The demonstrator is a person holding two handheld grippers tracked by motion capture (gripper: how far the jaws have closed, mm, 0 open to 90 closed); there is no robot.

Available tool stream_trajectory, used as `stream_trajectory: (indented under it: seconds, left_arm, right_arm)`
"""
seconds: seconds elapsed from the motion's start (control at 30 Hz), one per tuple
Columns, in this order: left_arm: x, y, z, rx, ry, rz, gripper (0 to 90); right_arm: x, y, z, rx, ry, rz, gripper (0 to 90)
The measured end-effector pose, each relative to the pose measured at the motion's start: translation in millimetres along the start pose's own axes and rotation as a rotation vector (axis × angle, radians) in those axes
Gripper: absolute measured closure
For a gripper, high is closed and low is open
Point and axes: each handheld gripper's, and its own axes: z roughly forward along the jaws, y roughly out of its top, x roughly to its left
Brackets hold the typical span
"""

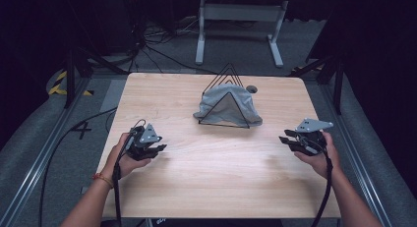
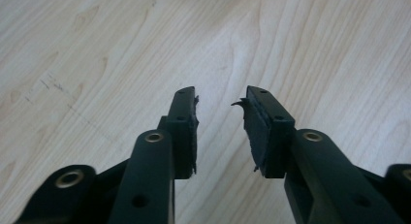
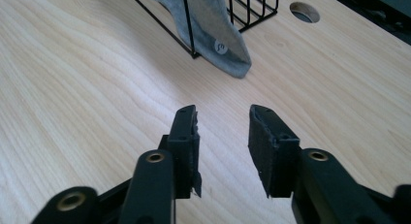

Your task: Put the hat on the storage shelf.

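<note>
A grey cloth hangs over a black wire triangular rack at the table's far middle. In the right gripper view a corner of the cloth, with a small round tag, pokes out past the rack's wires. My left gripper is held over the table's left side, open with nothing between its jaws; in its own view the left gripper hovers over bare wood. On the table's right side my right gripper is open and empty; in its own view the right gripper points toward the cloth, well short of it.
The wooden table has a round cable hole just behind the rack, also visible as a hole in the right gripper view. Behind the table stand a white frame leg and floor cables. Metal rails run along both sides.
</note>
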Motion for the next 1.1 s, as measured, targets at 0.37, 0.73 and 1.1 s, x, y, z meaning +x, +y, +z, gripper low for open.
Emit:
stream_trajectory:
  seconds: [0.37, 0.73, 1.1]
  left_arm:
    - [-9.5, -26.1, -1.3, 0.045, 0.019, -0.041, 43.5]
    - [-18.1, -50.5, -8.1, 0.017, -0.029, -0.088, 24.6]
    - [-19.7, -76.1, -7.4, -0.055, -0.091, -0.186, 19.2]
  right_arm:
    - [6.6, -29.7, -8.4, 0.046, -0.039, 0.013, 41.4]
    - [10.8, -66.6, -16.8, 0.048, -0.022, 0.059, 32.5]
    - [20.7, -117.3, -23.4, 0.019, -0.002, 0.191, 26.2]
